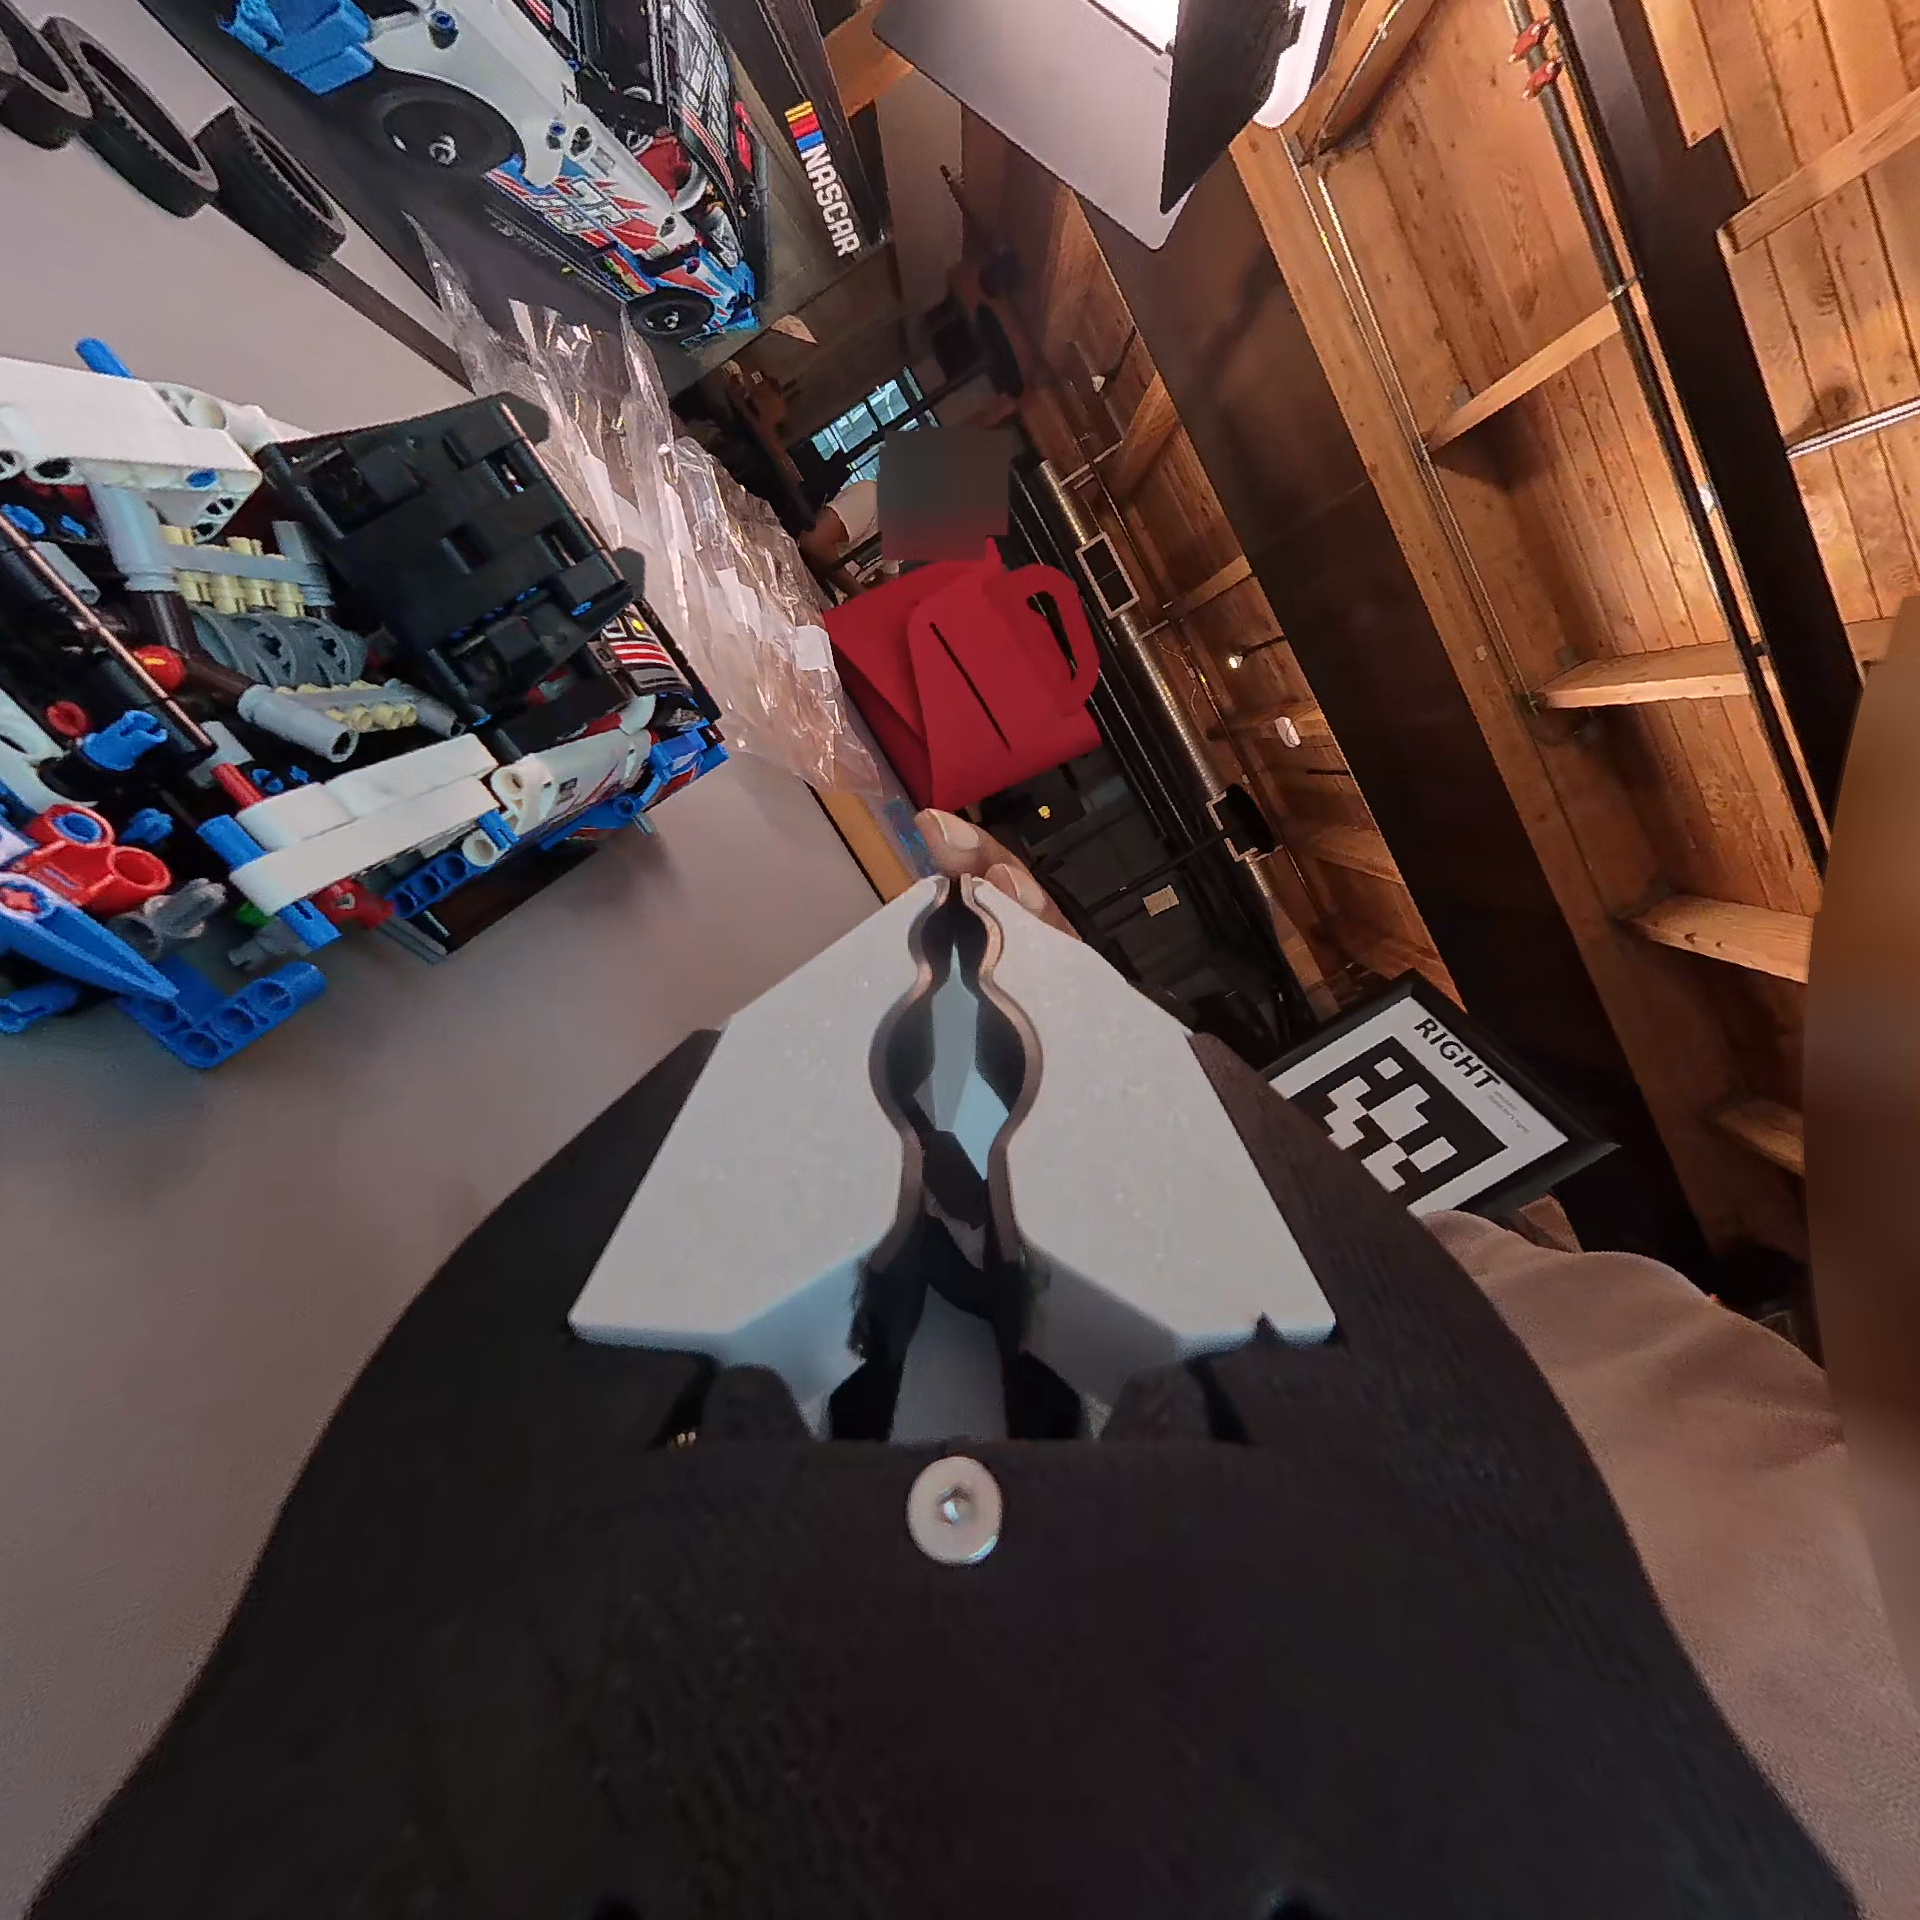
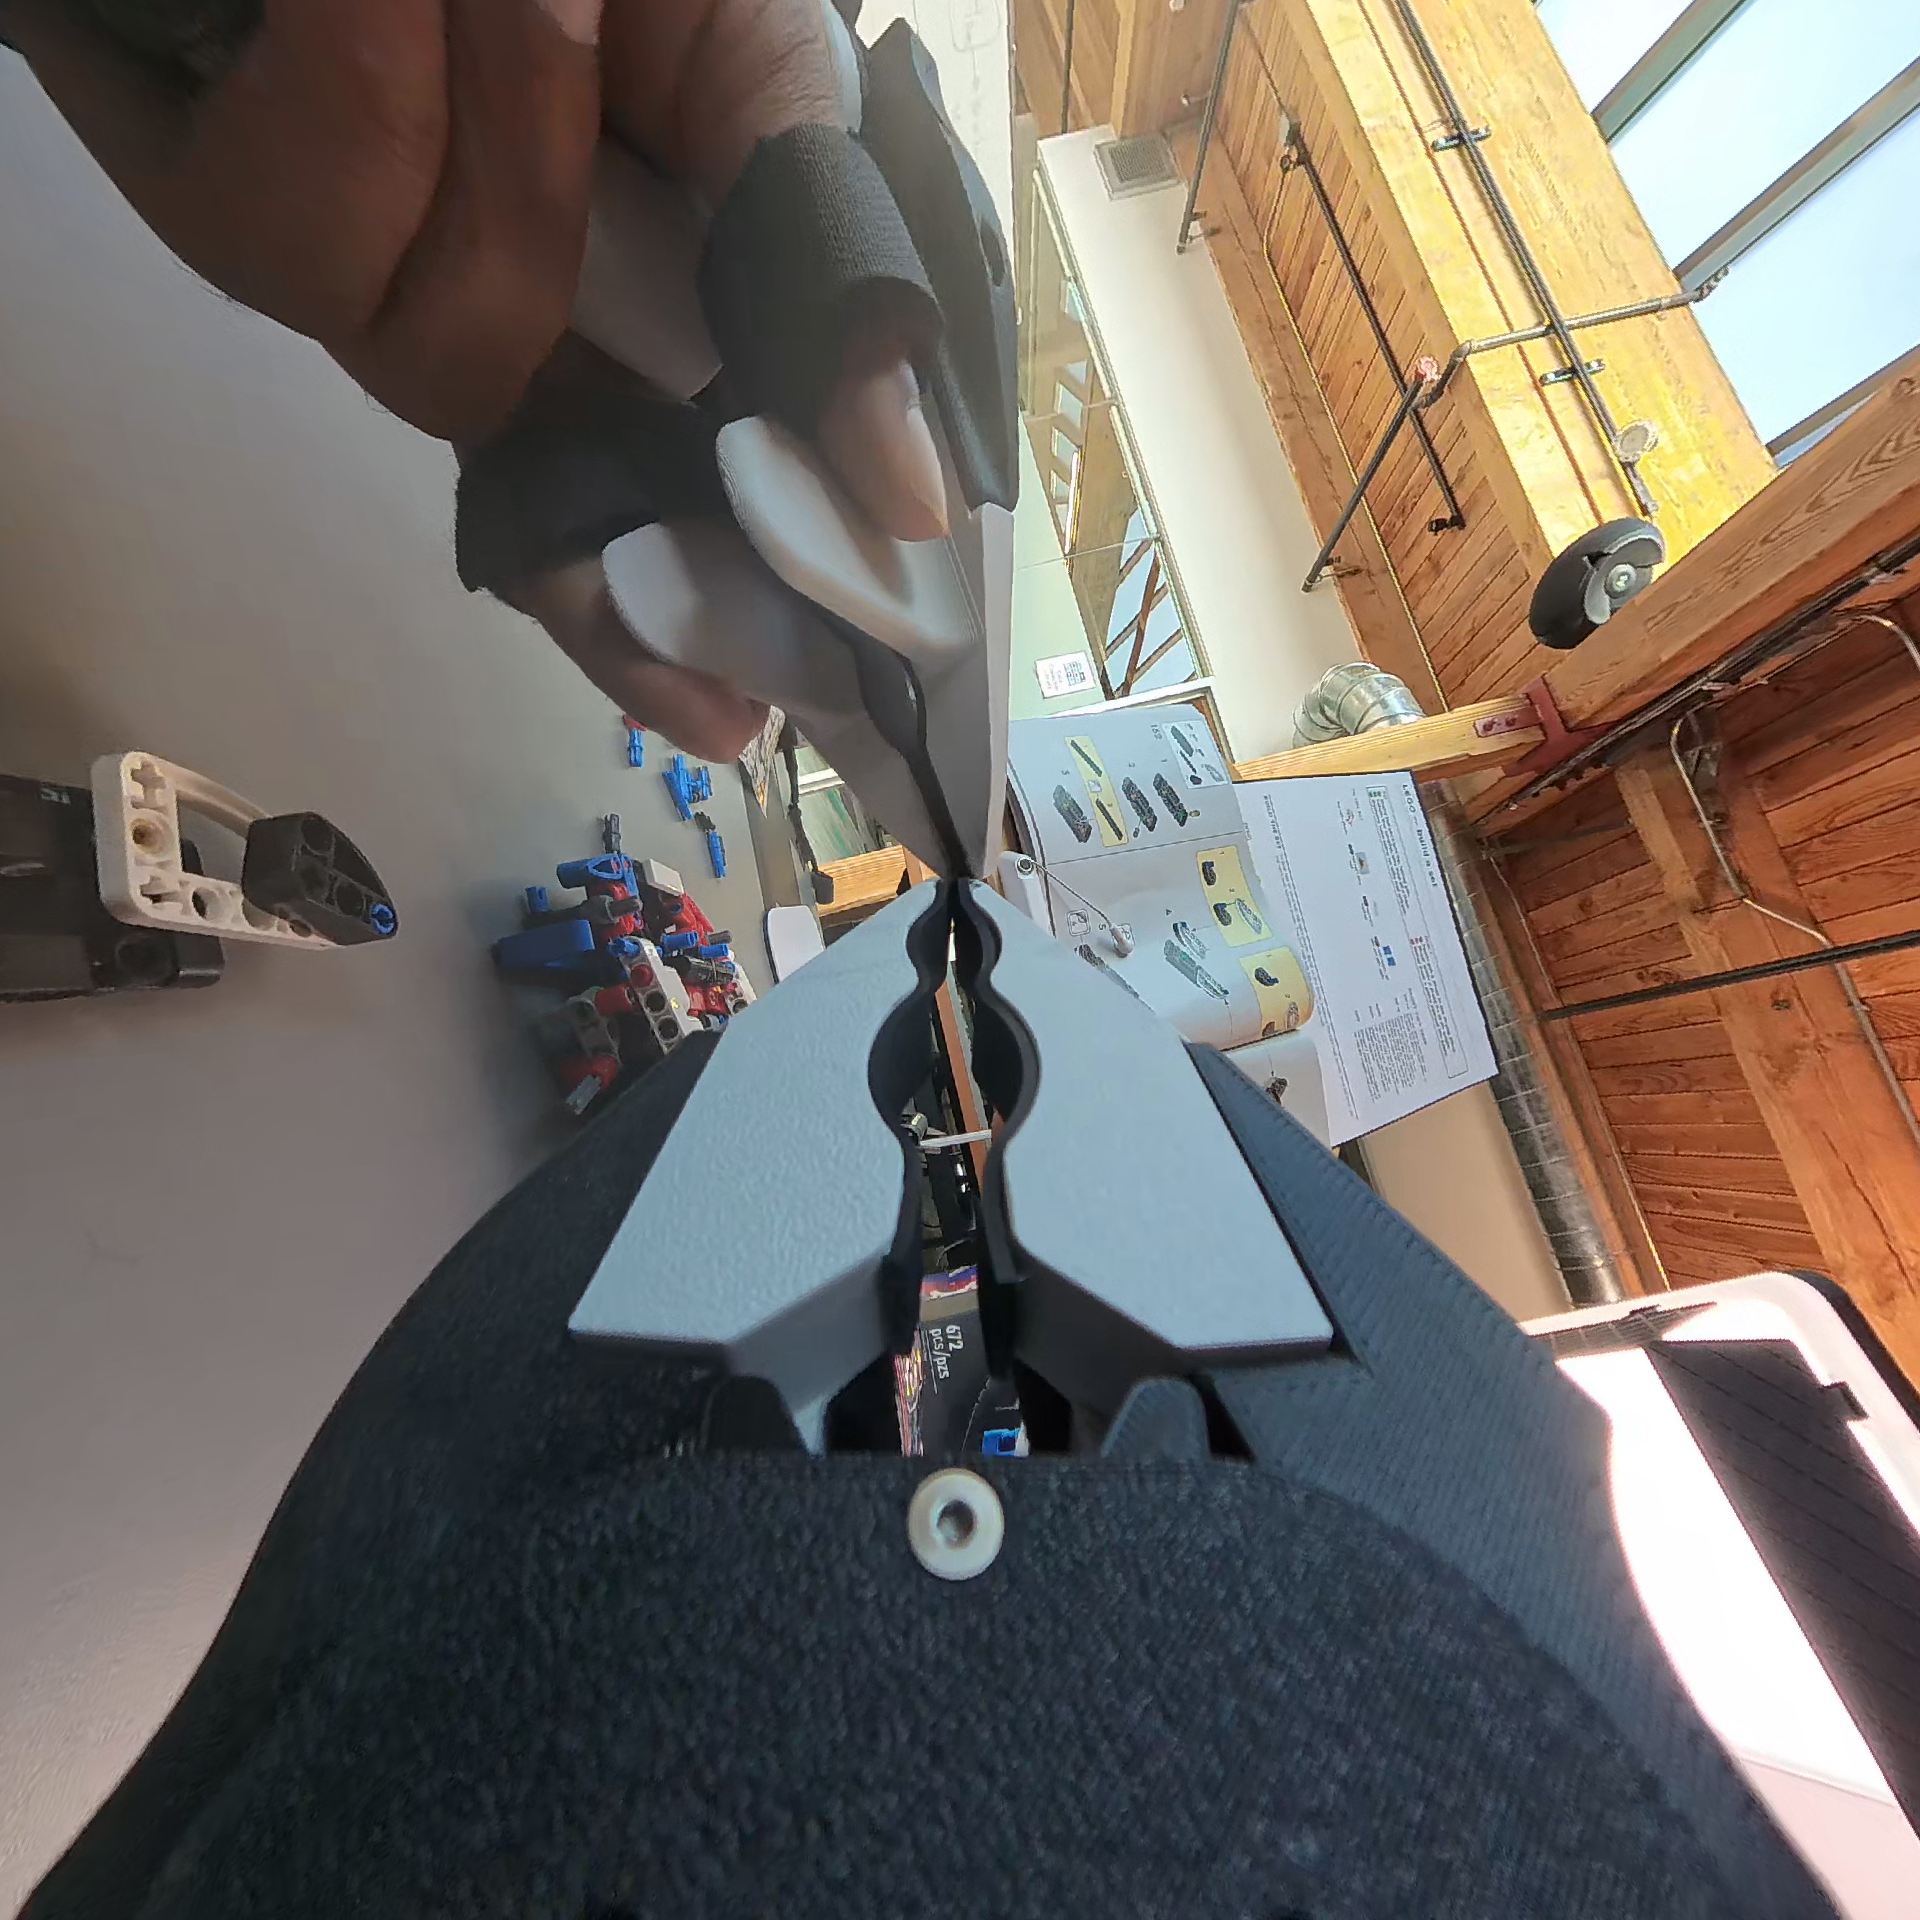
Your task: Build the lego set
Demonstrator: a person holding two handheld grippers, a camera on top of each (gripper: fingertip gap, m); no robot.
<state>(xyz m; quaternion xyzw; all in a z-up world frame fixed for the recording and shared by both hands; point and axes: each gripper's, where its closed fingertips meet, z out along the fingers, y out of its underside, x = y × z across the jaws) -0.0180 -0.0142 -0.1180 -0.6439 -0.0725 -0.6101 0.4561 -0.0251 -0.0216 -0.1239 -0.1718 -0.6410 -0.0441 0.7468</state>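
Note:
The partly built lego car (image 1: 343,675), white, black and blue, stands on the grey table (image 1: 364,1195) at the left of the left wrist view. My left gripper (image 1: 958,883) is shut, with nothing visible between its tips, near the table's edge to the right of the car. A person's fingertips (image 1: 971,844) show just behind it. In the right wrist view my right gripper (image 2: 956,885) is shut, tip to tip with the hand-held left gripper (image 2: 951,857). A pile of loose pieces (image 2: 623,966) and a white and black sub-assembly (image 2: 208,883) lie on the table.
The set's box (image 1: 582,156), loose tyres (image 1: 135,125) and clear plastic bags (image 1: 686,520) lie behind the car. An open instruction booklet (image 2: 1143,831) and a printed sheet (image 2: 1382,935) stand past the right gripper. A white bin (image 2: 1714,1455) is at the lower right. My two grippers' fingertips are within a few centimetres of each other.

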